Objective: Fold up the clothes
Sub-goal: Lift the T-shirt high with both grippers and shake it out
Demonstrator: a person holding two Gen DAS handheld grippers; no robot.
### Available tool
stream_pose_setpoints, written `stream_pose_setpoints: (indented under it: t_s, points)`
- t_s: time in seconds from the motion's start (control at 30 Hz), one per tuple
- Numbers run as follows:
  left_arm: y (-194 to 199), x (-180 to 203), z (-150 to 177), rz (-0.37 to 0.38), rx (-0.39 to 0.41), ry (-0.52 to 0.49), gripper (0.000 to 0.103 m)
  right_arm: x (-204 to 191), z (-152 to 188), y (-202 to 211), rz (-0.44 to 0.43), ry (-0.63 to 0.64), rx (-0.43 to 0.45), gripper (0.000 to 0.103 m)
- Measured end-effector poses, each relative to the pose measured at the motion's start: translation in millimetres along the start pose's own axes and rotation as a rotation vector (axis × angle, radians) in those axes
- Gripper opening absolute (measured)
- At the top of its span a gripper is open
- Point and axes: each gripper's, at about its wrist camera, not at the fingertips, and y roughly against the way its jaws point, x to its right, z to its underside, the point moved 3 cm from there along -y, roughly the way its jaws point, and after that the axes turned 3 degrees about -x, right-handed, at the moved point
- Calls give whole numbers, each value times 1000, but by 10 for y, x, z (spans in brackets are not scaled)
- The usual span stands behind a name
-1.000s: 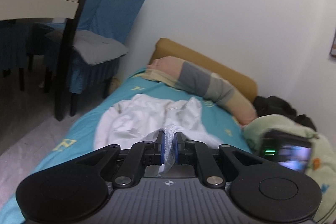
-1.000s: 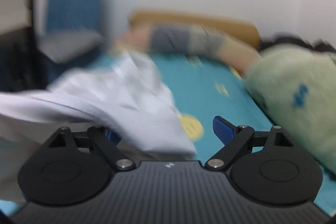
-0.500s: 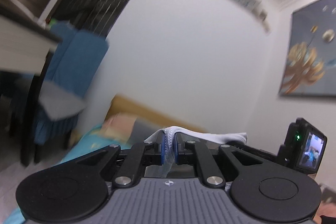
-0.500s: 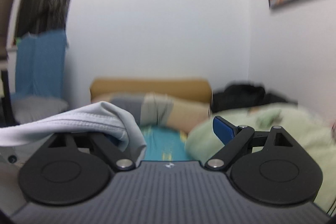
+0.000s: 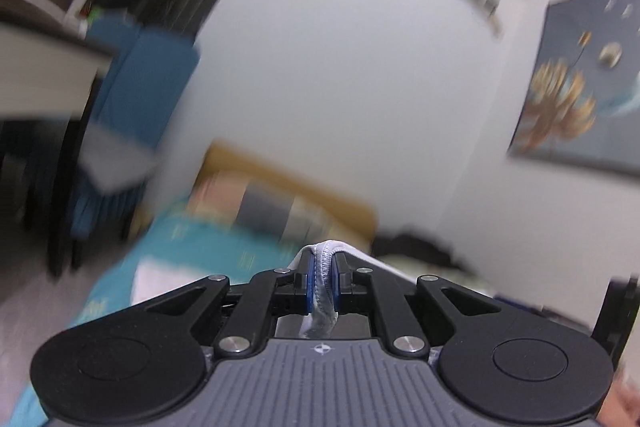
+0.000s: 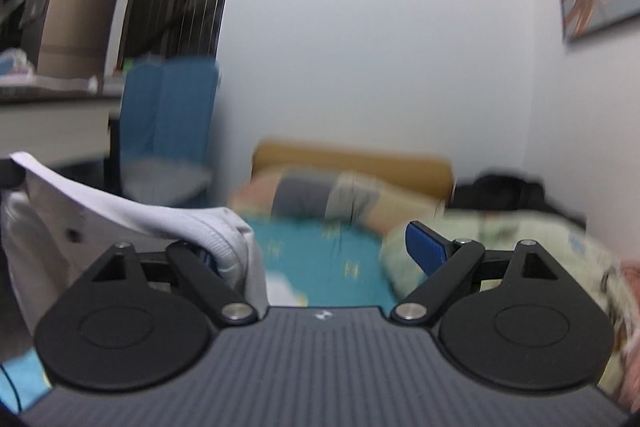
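The left gripper [image 5: 322, 281] is clamped on a stitched hem of the white garment [image 5: 325, 291], its blue pads pressed together on the fold with the cloth rising over the tips and trailing off to the right. The right gripper [image 6: 320, 251] has its fingers wide apart; the garment [image 6: 132, 223] is draped over and hooked on its left finger only, stretching away to the left, and the right pad [image 6: 426, 247] stands bare, so that side is carried rather than gripped. The garment hangs in the air between the two tools, above the teal bed [image 6: 320, 255]. Farther off lie a striped pillow [image 6: 332, 193], a green blanket [image 6: 516, 239] to the right, the tan headboard [image 6: 352, 157] and the white wall. The main risk, as I judge it, is on the right: with nothing pinching the cloth there, a quick swing or tilt could let it slide off the finger, leaving the garment dangling from the left grip alone and bunching on the bed. A thin hem hold on the left could also slip under a hard tug.
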Motion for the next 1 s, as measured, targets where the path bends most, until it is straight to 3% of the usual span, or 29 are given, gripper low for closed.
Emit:
stream_pose_setpoints:
  t_s: [0.07,0.2,0.27,0.33,0.43,0.53,0.73,0.87,1.0]
  points:
    - [-145,-50,124,-28,-76,16,9,15,191,-93,-14,-24,-54,90]
    - [-335,-88,292,-57,-171,6,12,13,357,-152,-58,-55,-53,90]
    - [-442,-74,387,-94,-201,-46,21,42,414,-166,-72,-74,-55,90]
    - [-558,-87,504,-128,-239,-88,44,68,458,-170,-77,-96,-50,90]
    - [-733,-40,664,-156,-298,-131,55,145,459,-207,-80,-123,-50,89]
    - [-898,8,774,-209,-334,-187,60,186,430,-235,-97,-142,-44,89]
    - [-993,135,899,-182,-336,-215,68,156,369,-151,-95,-110,6,90]
    - [-952,-16,881,-363,-311,-187,68,142,355,-93,-29,-50,55,90]
    - [-781,-310,742,-551,-255,-105,69,214,405,-180,38,-46,31,90]
